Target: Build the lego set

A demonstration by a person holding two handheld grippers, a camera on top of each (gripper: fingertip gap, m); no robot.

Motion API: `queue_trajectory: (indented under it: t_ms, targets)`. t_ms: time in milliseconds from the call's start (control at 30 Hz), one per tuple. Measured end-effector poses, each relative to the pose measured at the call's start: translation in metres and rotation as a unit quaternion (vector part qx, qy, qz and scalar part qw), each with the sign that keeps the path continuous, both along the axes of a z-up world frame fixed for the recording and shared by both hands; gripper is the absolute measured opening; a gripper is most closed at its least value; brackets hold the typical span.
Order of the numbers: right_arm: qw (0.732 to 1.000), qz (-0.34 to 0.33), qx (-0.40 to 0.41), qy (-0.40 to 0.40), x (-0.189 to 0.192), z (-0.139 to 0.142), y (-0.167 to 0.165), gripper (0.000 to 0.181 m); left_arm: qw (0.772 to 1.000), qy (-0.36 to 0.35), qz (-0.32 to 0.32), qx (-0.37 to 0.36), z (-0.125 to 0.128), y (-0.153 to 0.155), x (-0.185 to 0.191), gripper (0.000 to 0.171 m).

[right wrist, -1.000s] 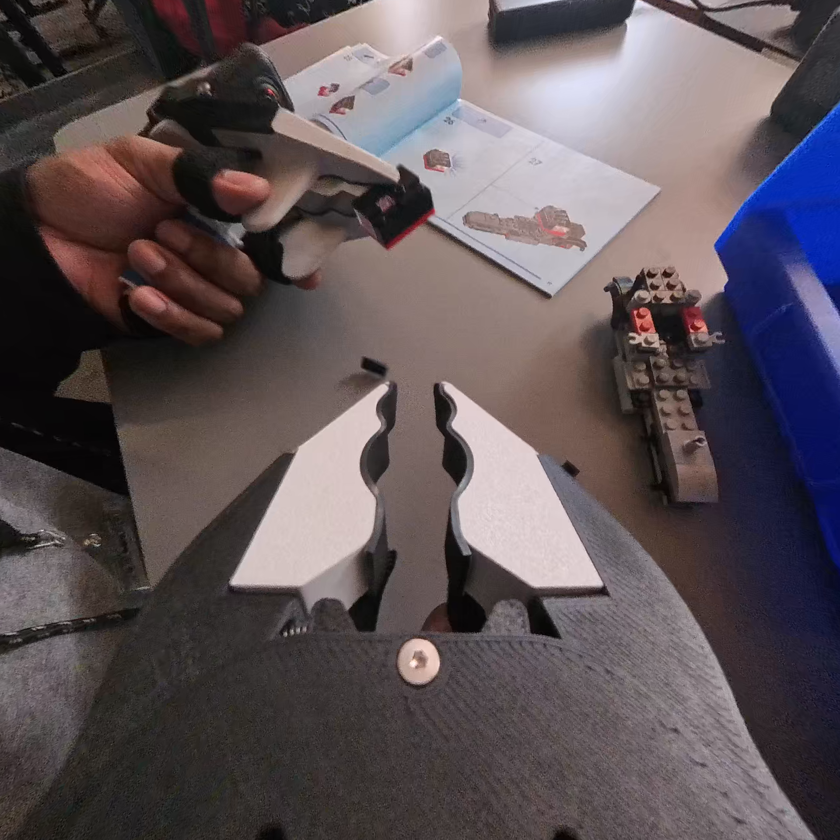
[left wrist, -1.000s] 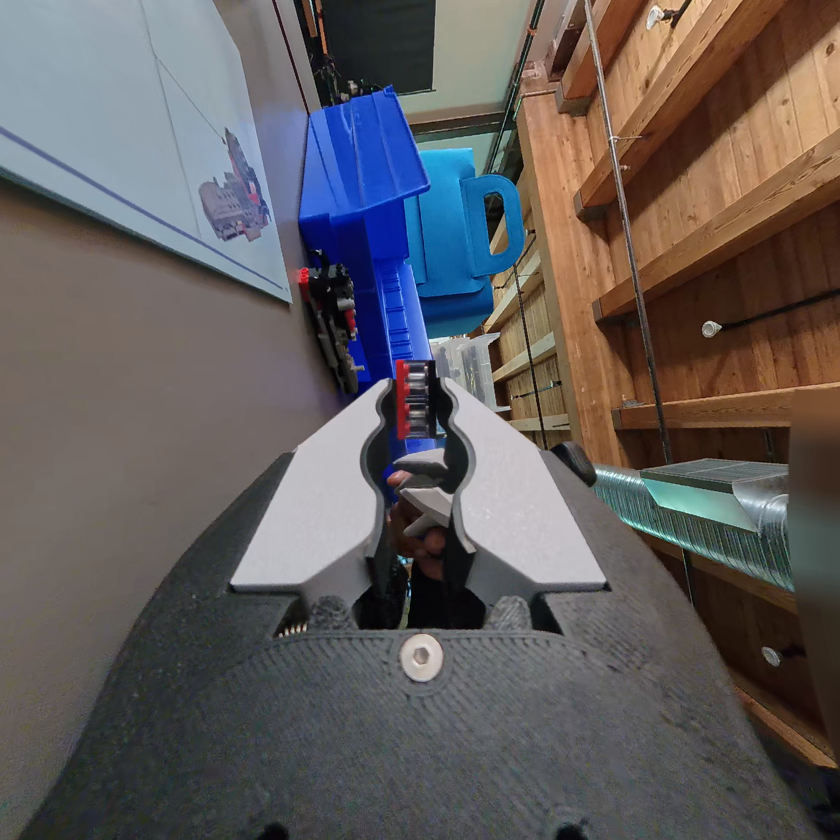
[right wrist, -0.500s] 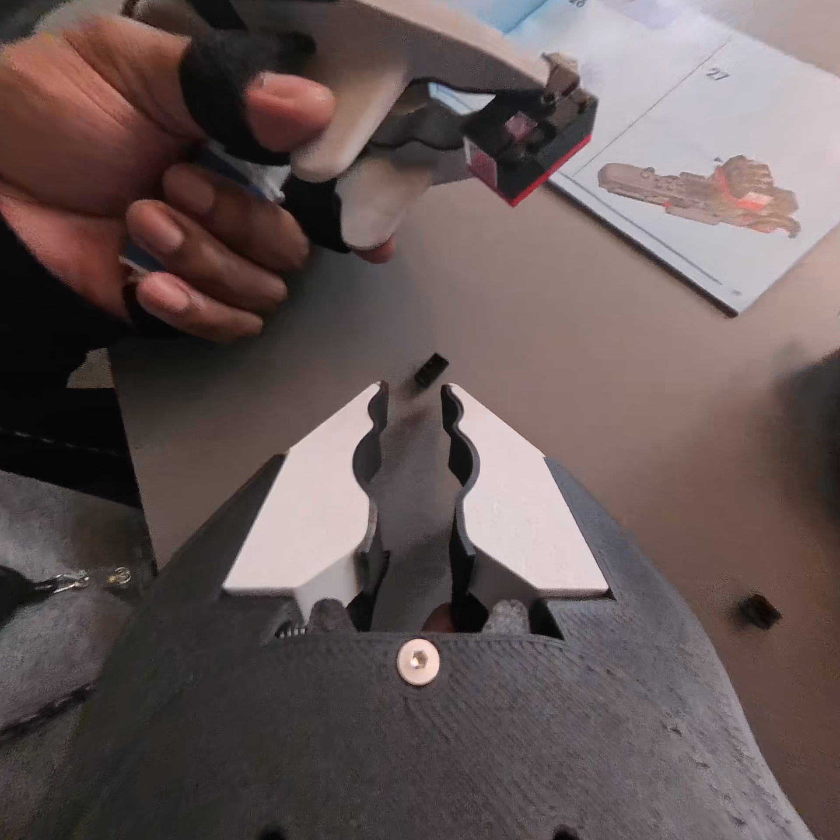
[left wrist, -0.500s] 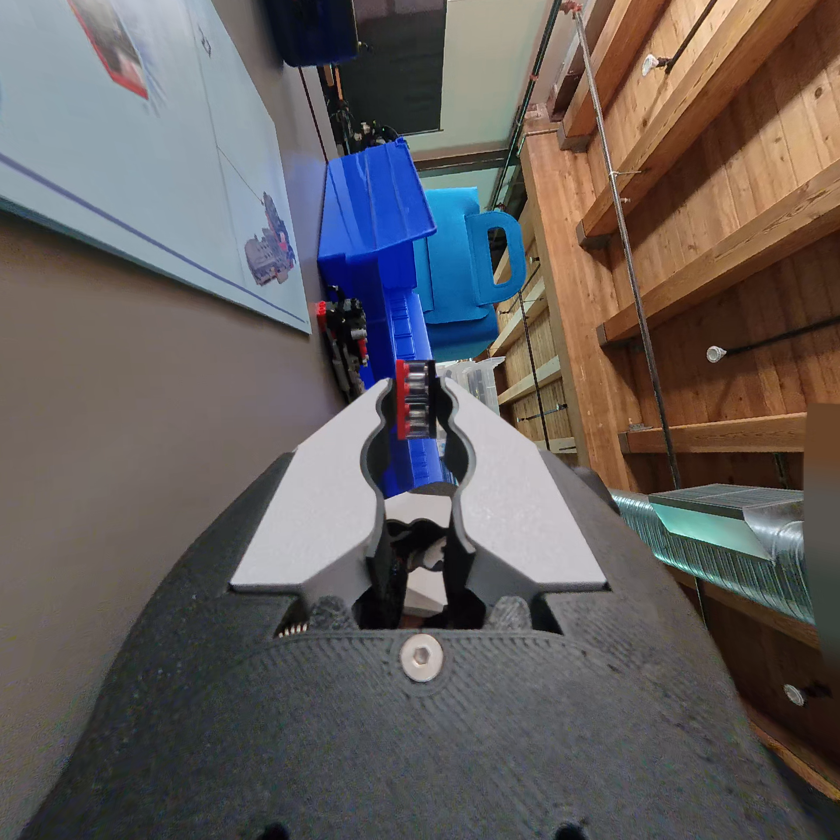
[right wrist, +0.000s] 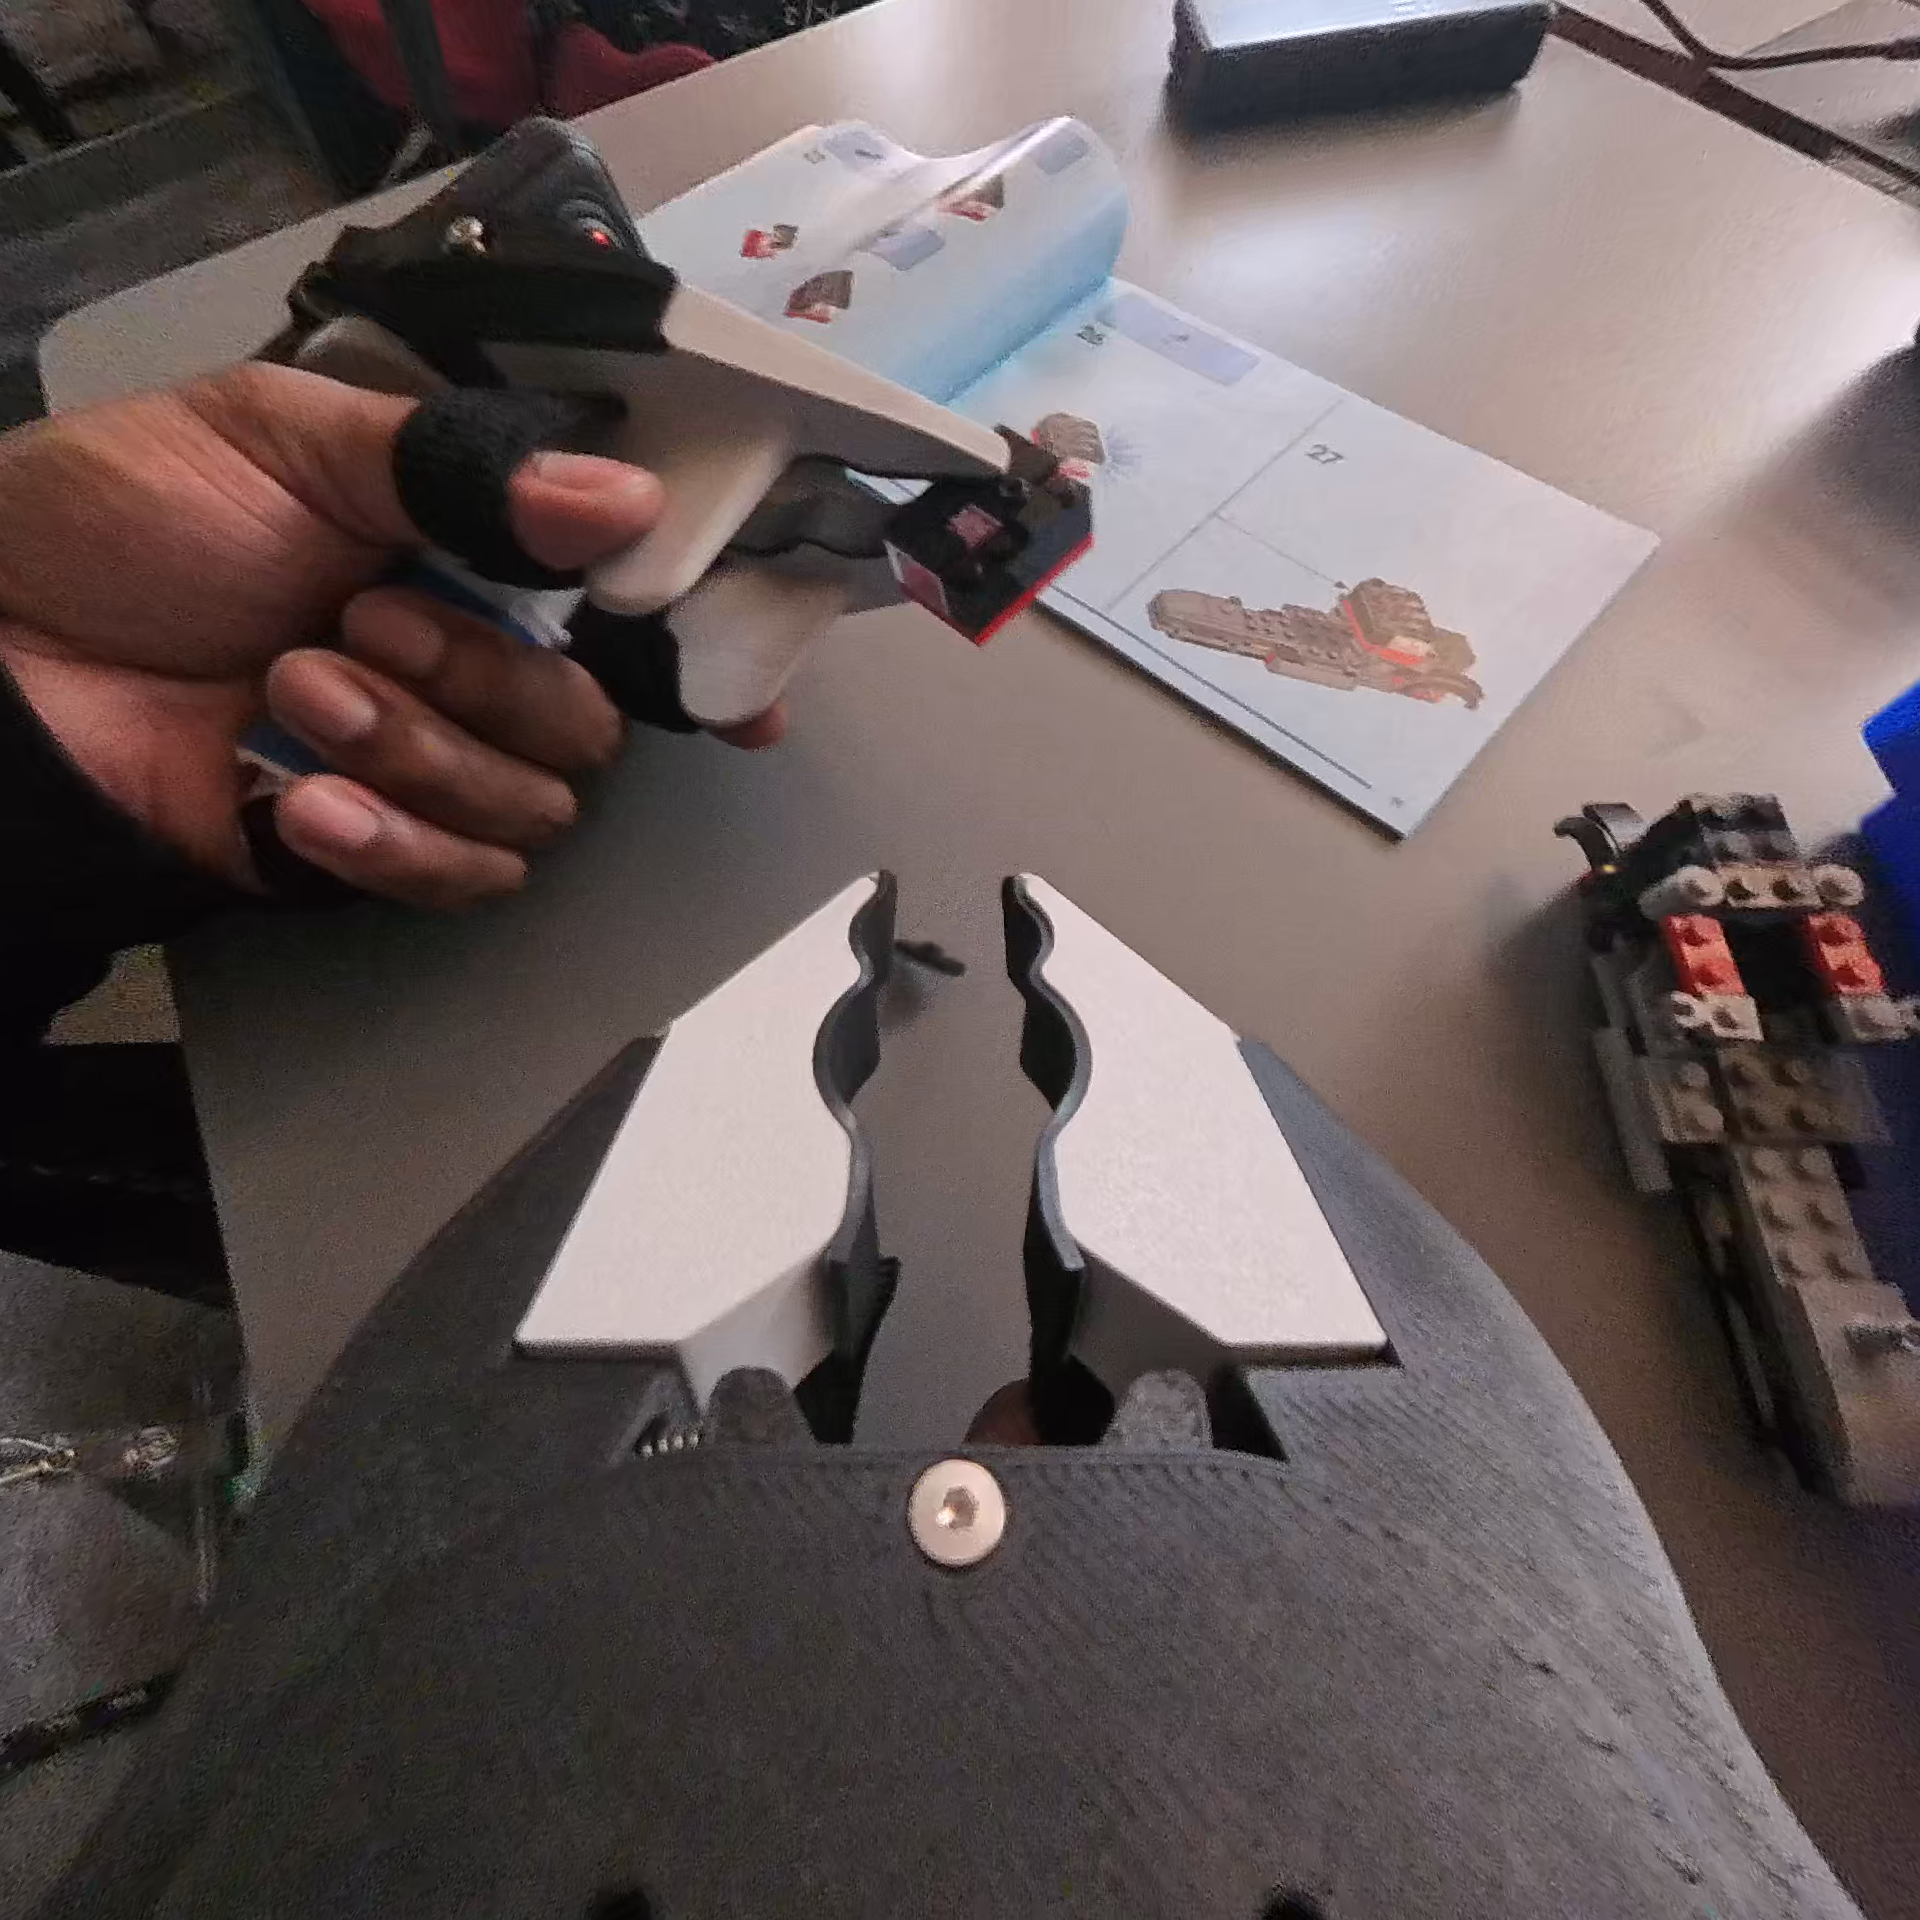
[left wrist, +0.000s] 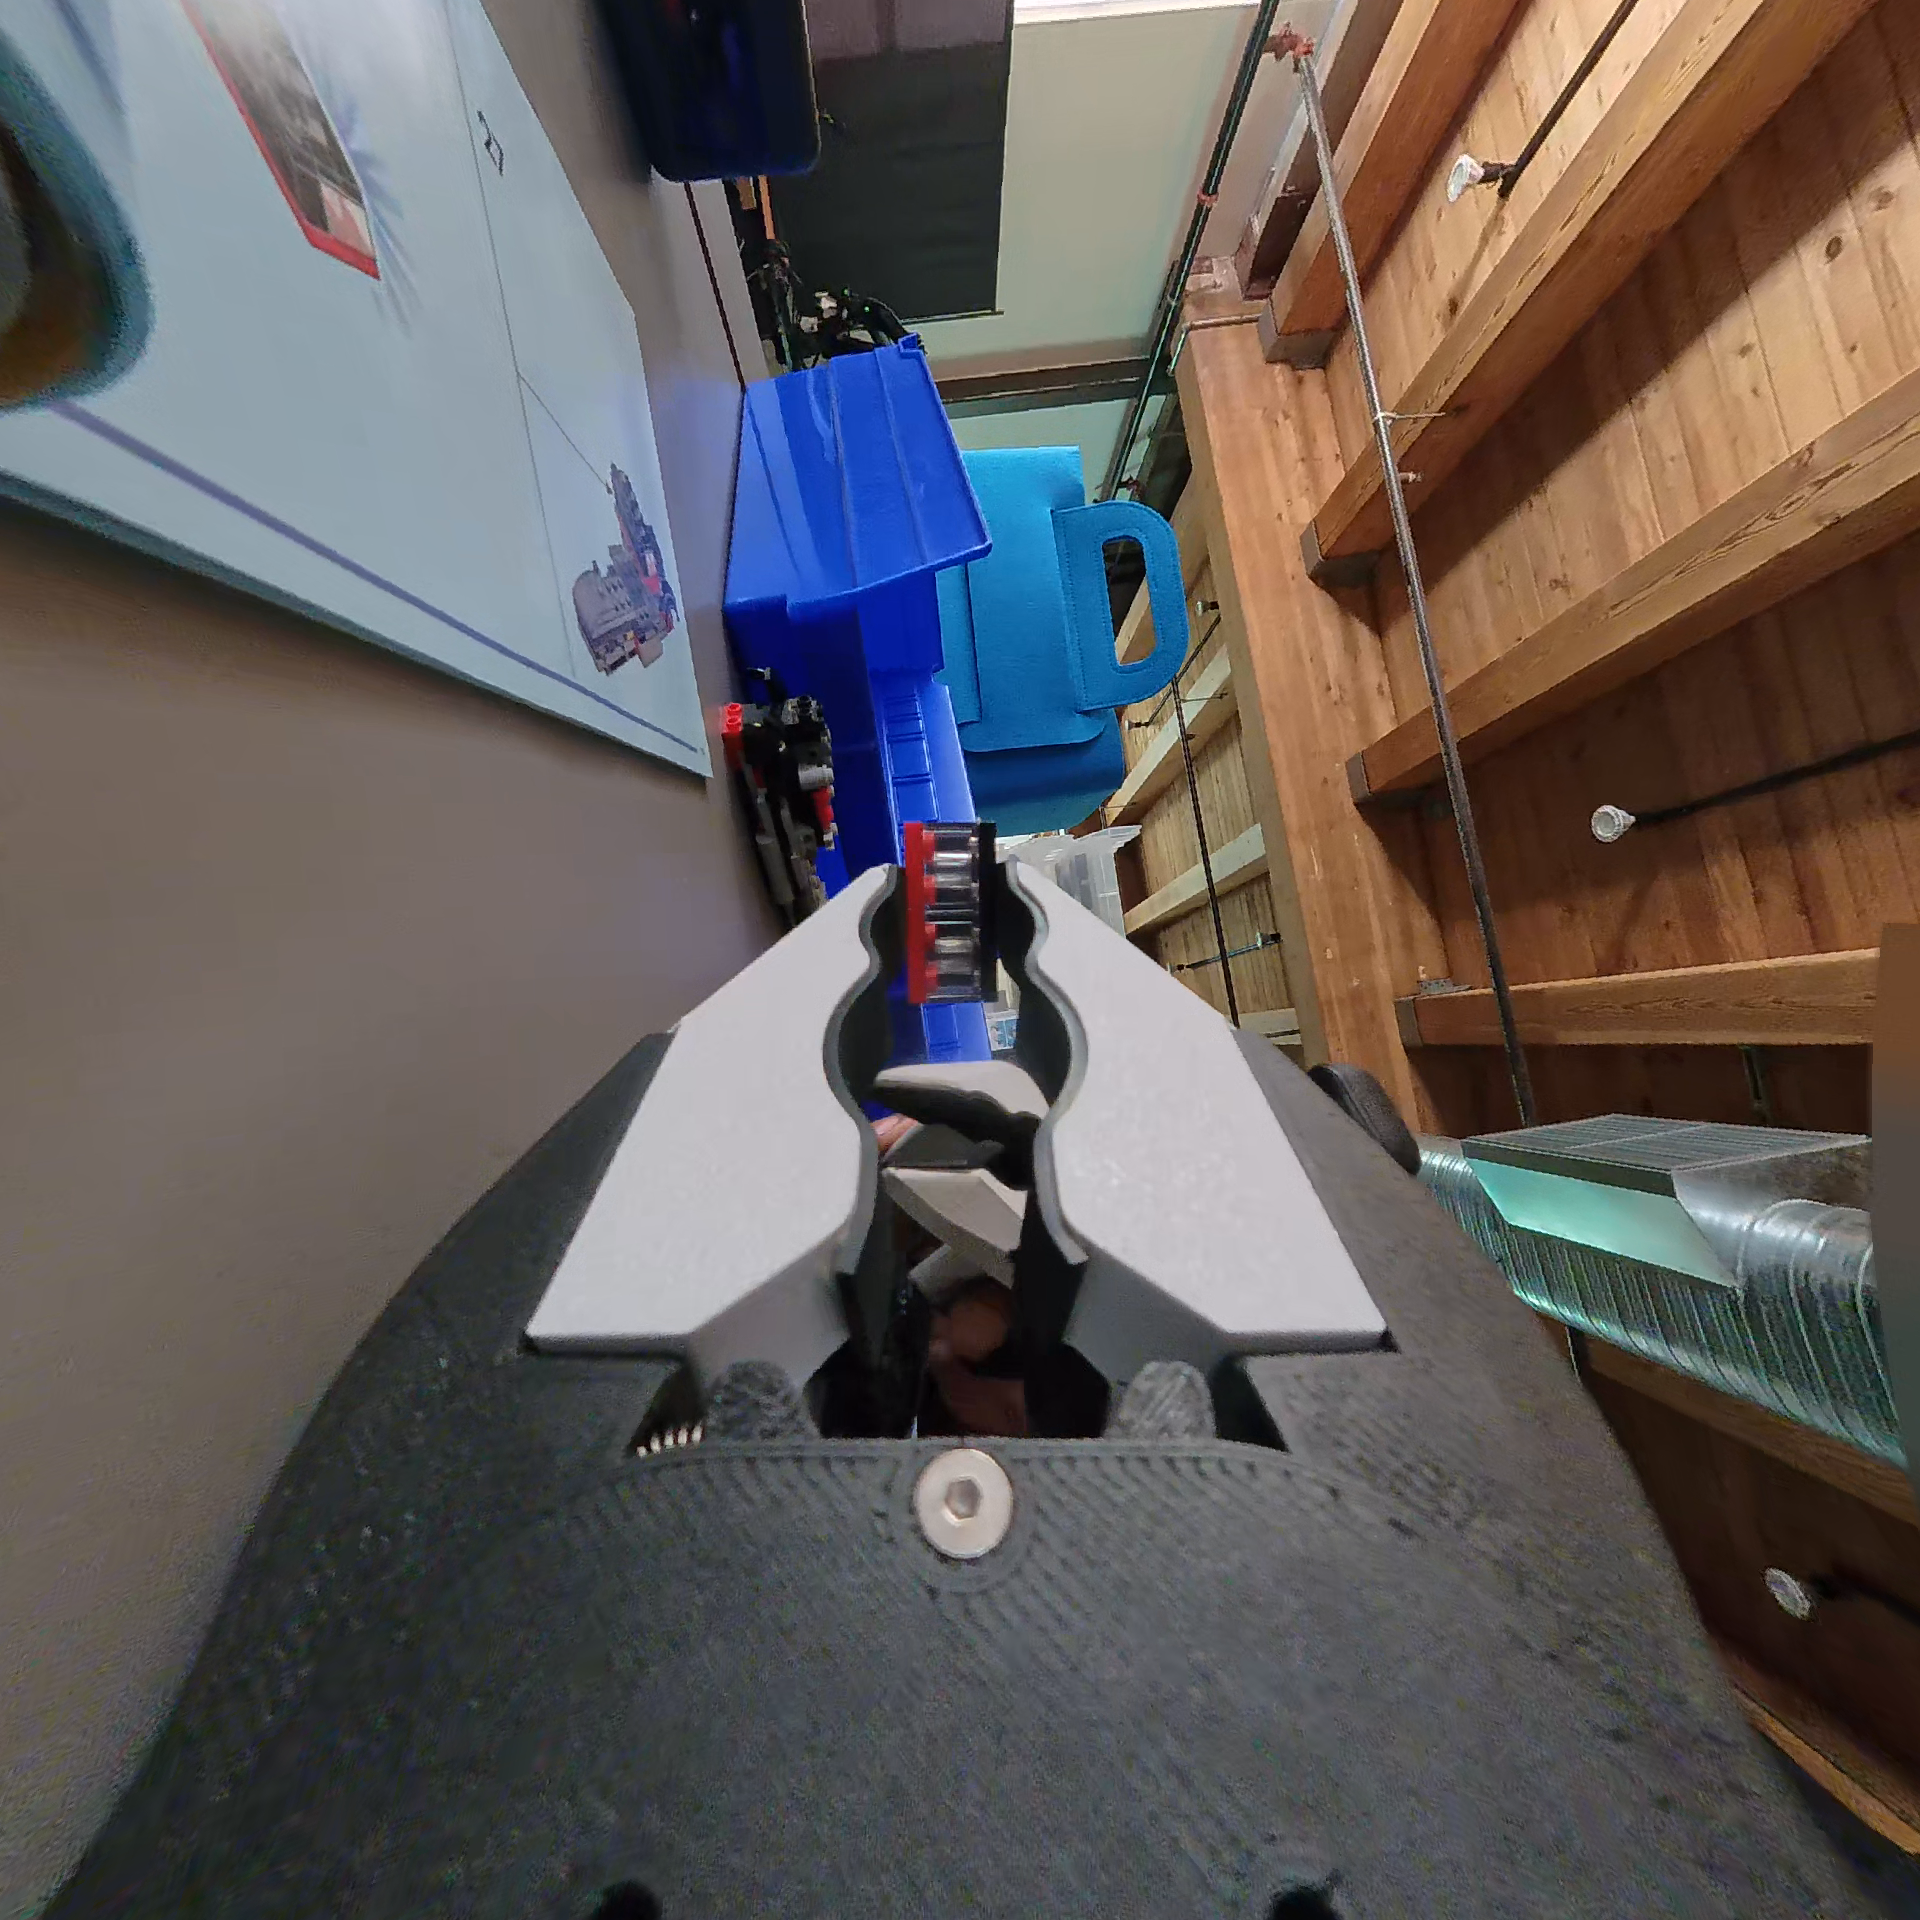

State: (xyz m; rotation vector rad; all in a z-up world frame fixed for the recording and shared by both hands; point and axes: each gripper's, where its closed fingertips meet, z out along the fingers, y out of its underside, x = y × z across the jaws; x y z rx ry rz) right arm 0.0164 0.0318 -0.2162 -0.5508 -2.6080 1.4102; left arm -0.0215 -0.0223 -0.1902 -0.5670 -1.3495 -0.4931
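My left gripper [left wrist: 948, 914] is clamped on a small red-and-black lego piece [right wrist: 987, 551], held up off the grey table [right wrist: 1039, 790]. My right gripper [right wrist: 940, 914] hangs with jaws apart and empty over a tiny black part [right wrist: 928, 954]. The half-built lego model [right wrist: 1756, 1091] lies beside the blue bin [left wrist: 842, 582], near the open instruction booklet [right wrist: 1299, 582], whose print I can't make out beyond page numbers.

Booklet [right wrist: 1299, 582] behind lego model [right wrist: 1766, 1122], bin [left wrist: 831, 582] right of model

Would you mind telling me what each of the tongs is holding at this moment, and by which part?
The left tongs pinch a small red-and-black brick assembly by its flat faces, at the fingertips. The right tongs are open and hold nothing.
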Motion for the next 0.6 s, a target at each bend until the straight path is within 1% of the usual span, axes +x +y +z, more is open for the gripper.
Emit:
queue_trajectory:
  t_ms: [100,367,467,600]
  targets:
    - [1.000,-0.004,0.015,-0.011,0.000,-0.008,0.010,0.021,1.000,-0.001,0.000,0.001,0.000,0.000,0.000,0.017]
    - [0.998,0.032,0.050,-0.035,0.020,-0.025,0.020,0.021,1.000,-0.001,0.001,0.001,0.000,0.000,0.000,0.017]
    - [0.997,0.031,0.063,-0.033,0.023,-0.032,0.022,0.021,1.000,-0.001,0.000,0.001,0.000,0.000,0.000,0.017]
    - [0.997,0.026,0.072,-0.022,0.022,-0.034,0.022,0.021,1.000,0.000,-0.002,-0.002,0.000,0.001,0.000,0.017]
